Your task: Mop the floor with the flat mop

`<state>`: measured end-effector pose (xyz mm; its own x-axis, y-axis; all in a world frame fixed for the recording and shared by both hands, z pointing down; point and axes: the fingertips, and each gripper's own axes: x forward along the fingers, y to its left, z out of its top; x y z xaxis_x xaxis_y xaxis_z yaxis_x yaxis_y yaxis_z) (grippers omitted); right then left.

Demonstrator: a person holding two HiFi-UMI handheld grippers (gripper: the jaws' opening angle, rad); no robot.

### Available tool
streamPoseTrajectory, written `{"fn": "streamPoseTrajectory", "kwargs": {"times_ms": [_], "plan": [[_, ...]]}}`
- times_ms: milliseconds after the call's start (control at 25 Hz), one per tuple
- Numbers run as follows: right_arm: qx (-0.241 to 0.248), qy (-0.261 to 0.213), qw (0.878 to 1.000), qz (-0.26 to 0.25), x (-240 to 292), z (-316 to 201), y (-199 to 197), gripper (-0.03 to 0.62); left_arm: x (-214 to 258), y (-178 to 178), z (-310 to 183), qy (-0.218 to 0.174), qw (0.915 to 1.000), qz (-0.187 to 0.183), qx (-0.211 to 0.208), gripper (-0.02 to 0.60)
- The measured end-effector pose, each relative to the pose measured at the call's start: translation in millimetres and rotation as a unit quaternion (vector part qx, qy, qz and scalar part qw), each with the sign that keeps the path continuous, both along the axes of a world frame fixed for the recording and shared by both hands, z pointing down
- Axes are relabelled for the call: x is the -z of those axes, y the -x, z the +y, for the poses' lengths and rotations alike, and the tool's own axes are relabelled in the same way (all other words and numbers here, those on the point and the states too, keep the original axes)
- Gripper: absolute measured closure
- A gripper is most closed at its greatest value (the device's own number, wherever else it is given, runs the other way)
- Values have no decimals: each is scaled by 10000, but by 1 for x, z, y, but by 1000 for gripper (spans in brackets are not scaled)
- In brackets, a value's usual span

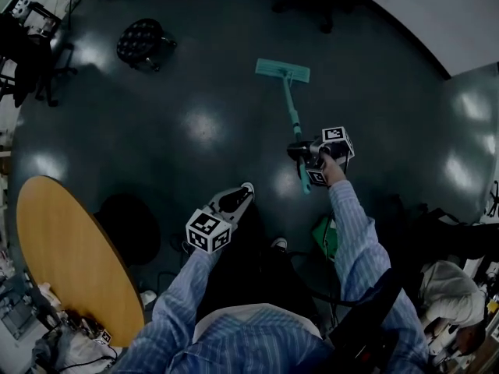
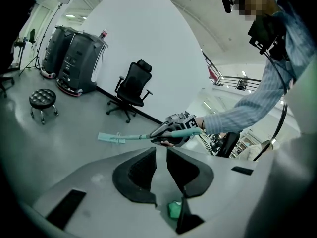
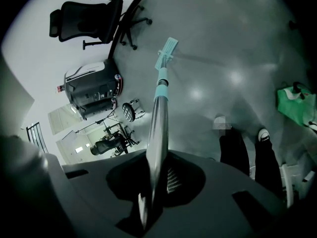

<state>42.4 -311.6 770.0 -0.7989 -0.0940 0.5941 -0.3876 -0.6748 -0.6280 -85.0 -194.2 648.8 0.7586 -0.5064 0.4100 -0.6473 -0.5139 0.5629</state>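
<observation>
Flat mop (image 1: 290,100) head down on floor (image 1: 203,123), right of stool (image 1: 140,41); handle clamped tight in right gripper (image 1: 300,151). Left gripper (image 1: 240,196) well apart from stool, jaws slightly parted, holding nothing.

The floor (image 1: 195,154) is dark grey and glossy, with pale patches of reflected light scattered across it. The flat mop (image 1: 282,71) has its teal head lying flat on the floor, well out in the open. A black round stool (image 1: 141,41) on castors stands further off to the left. A round wooden table (image 1: 62,255) stands at the near left, its far edge cluttered with small items too small to name. The person's white-toed shoes (image 1: 247,187) are planted on the floor, with a green bag (image 1: 326,236) just beside the right foot. By the white wall stand a black office chair (image 2: 132,89) and two tall black cabinets (image 2: 74,58).
</observation>
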Motion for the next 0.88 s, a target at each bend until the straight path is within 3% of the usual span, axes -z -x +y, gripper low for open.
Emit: {"fn": "streamPoseTrajectory", "kwargs": {"times_ms": [280,880], "plan": [[-18,177,9997,-143,23,126,-16,537,21,-26,69,-91,9998,4,-166,512],[530,405,9976,-173,41,408,-79,537,64,-90,230,-520,9984,151,172,512]]}}
